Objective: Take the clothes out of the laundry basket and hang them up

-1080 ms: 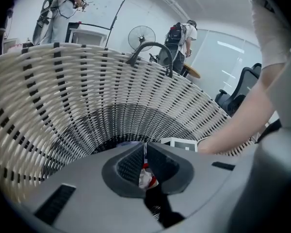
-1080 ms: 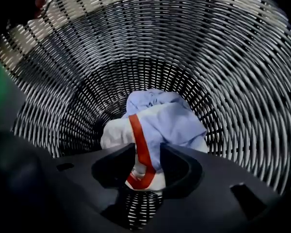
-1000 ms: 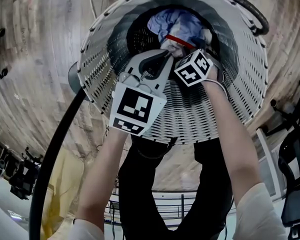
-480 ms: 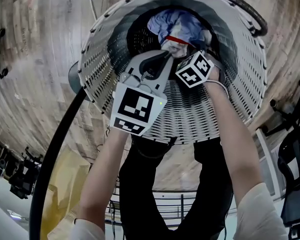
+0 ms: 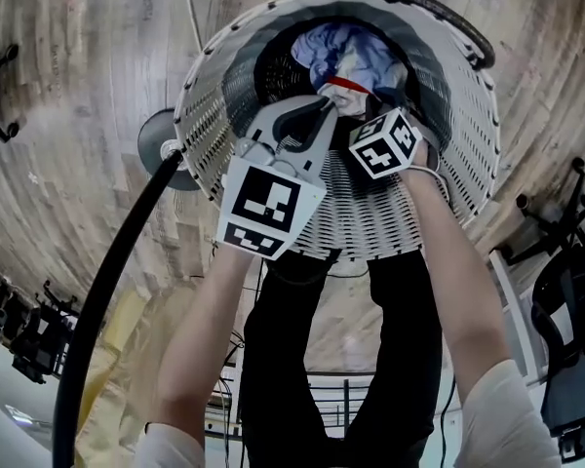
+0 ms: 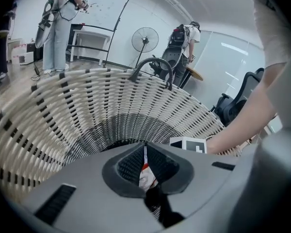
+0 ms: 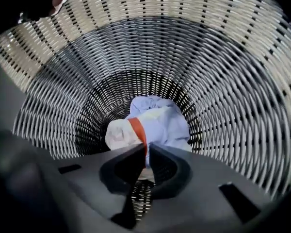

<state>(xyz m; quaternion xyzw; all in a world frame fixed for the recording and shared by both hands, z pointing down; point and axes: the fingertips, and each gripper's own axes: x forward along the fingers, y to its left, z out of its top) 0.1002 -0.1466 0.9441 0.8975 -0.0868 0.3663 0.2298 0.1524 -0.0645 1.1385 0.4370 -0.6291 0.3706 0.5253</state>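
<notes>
Laundry lift begins: the right gripper (image 7: 146, 152) has just been closing its jaws and now pinches the red-banded fold of the crumpled pale blue and white garment (image 7: 160, 120). It and the left gripper (image 6: 145, 154) have both come up a little inside the white woven laundry basket (image 5: 207, 115), and the banded fold rises with them. In the head view the basket now sits smaller and higher in the picture. A round grey base (image 5: 159, 144) on the floor beside it shows more fully than before.

A pale blue garment (image 5: 343, 49) with an orange-red band sits in a white woven, black-handled laundry basket (image 5: 207, 115) on a pale wood-grain floor (image 5: 78, 115).
</notes>
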